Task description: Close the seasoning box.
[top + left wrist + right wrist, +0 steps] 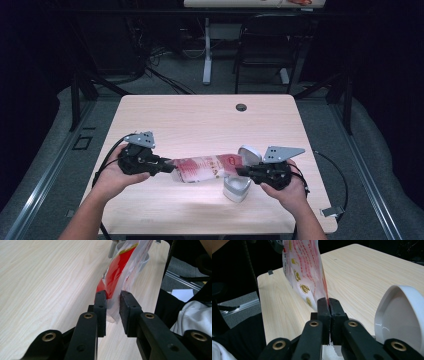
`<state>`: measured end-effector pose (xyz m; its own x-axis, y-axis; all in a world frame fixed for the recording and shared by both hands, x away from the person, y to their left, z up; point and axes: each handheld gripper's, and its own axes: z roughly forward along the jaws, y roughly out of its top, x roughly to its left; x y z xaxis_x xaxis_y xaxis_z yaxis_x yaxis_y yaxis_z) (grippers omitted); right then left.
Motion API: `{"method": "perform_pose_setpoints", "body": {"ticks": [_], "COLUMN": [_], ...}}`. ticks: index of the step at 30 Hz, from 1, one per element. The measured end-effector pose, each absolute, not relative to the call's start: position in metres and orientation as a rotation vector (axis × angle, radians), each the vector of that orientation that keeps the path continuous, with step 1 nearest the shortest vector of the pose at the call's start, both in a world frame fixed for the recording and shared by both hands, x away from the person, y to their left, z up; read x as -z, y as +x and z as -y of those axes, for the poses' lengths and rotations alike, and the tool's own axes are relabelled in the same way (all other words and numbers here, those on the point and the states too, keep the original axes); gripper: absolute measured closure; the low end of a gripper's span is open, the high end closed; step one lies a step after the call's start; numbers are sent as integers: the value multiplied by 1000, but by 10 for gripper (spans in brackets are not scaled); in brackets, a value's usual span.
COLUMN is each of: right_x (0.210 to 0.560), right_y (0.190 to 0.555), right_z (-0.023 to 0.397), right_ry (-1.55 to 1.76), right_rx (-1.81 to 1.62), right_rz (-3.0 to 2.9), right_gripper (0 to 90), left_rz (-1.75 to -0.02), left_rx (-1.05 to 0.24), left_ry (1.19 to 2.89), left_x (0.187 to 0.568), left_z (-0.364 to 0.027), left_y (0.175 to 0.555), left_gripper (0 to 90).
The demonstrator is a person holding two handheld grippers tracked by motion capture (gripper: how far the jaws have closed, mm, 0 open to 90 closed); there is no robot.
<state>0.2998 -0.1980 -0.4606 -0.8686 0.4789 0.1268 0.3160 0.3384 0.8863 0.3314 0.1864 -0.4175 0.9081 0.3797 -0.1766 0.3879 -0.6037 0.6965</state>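
High view: pouch (pixel 205 168) spans level between both; right hand-held gripper (pixel 243 171) clamps its end, left hand-held gripper (pixel 167 165) loosely straddles the other.

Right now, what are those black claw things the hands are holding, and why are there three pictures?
Those are two grippers, like big tweezers, and a person holds one in each hand. One picture looks down from above the wooden table. The other two come from small cameras riding on each gripper, looking along its black jaws.

Together they hold a red and white plastic packet up between them. The right gripper is pinched tight on one end of it. The left gripper has the other end between its jaws, which stand a bit apart, so I cannot tell if it squeezes. A white container with its lid flipped open sits on the table beneath the right gripper.
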Motion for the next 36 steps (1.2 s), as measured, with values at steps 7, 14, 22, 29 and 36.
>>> {"method": "perform_pose_setpoints", "body": {"ticks": [7, 14, 22, 29, 36], "right_x": [459, 458, 457, 456, 456], "right_y": [299, 298, 297, 297, 297], "right_z": [199, 198, 197, 197, 197], "right_ry": [719, 704, 692, 689, 683], "right_rx": [-1567, -1564, -1559, -1552, -1543], "right_rz": [-2445, -2449, -2449, -2454, -2461], "right_gripper": [900, 900, 900, 900, 900], "left_rz": [-551, -553, -562, -565, -571], "left_rx": [15, 7, -8, -13, -20], "left_ry": [2268, 2274, 2270, 2264, 2259], "left_x": [420, 423, 423, 423, 424], "left_z": [-187, -187, -186, -186, -185], "left_y": [332, 333, 333, 333, 334], "left_gripper": [754, 739, 702, 679, 643]}}
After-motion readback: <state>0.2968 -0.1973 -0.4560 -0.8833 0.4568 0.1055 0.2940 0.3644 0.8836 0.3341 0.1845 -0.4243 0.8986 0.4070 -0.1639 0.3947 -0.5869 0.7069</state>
